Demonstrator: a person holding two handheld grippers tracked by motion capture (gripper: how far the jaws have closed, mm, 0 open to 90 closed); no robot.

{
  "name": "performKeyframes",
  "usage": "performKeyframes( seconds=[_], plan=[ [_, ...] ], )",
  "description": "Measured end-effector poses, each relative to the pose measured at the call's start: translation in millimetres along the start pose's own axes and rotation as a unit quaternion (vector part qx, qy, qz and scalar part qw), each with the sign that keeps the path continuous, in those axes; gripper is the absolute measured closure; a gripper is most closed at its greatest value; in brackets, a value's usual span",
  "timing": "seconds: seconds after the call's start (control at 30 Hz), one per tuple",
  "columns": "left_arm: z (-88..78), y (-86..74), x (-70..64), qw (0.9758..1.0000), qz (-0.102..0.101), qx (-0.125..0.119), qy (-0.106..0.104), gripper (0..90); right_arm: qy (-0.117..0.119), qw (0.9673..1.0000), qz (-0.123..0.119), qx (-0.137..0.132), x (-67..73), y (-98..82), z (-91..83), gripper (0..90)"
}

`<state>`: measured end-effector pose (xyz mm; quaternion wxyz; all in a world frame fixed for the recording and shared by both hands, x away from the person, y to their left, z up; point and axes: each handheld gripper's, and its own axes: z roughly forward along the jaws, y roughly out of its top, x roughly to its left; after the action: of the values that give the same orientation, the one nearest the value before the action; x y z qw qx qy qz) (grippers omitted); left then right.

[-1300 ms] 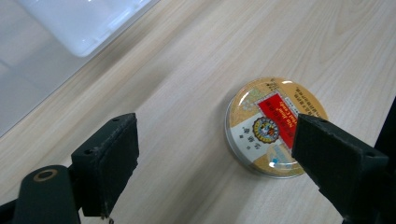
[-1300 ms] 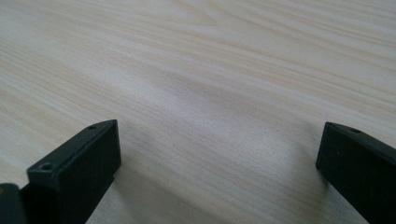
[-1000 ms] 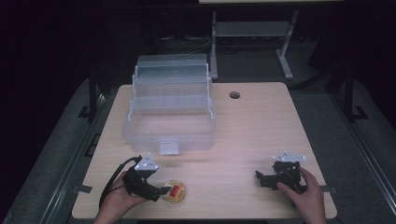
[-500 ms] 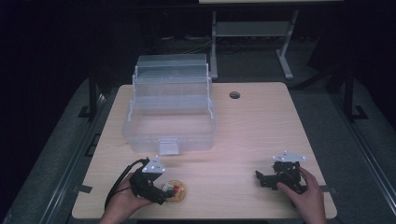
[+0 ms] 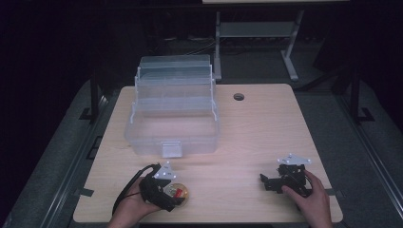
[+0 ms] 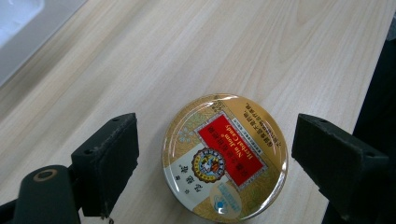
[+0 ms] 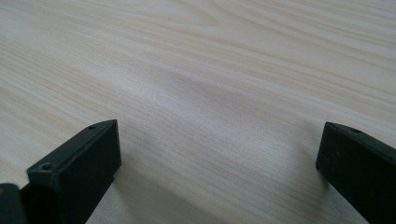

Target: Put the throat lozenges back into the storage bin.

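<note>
Currently, round gold tin with red label (image 6: 224,157) lies flat on light wooden table (image 5: 247,142), near left edge, between spread jaws of left gripper (image 6: 215,158), untouched. Right gripper (image 7: 219,154) rests near right, jaws apart. Clear plastic box (image 5: 172,114) stands farther back.

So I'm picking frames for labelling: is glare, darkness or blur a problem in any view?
High view: dark surroundings, table lit. Left gripper view: candy tin sharp, mild glare on its rim. Right gripper view: wood grain sharp far off, soft near the open right claw.
</note>
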<state>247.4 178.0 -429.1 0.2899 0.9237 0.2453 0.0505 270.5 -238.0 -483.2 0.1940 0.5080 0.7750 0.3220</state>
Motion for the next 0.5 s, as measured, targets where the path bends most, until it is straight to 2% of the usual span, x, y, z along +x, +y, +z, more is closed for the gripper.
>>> performKeyframes(
  seconds=[0.2,0.5],
  plan=[
    [5.4,1.6,-2.9,1.0000,0.005,0.007,0.001,14.2,0.000,1.0000,0.000,0.000,0.0,0.0,0.0,0.0],
    [14.5,3.0,-6.2,0.9993,0.020,0.031,0.007,14.1,0.000,1.0000,0.000,0.000,0.0,0.0,0.0,0.0]
  ],
)
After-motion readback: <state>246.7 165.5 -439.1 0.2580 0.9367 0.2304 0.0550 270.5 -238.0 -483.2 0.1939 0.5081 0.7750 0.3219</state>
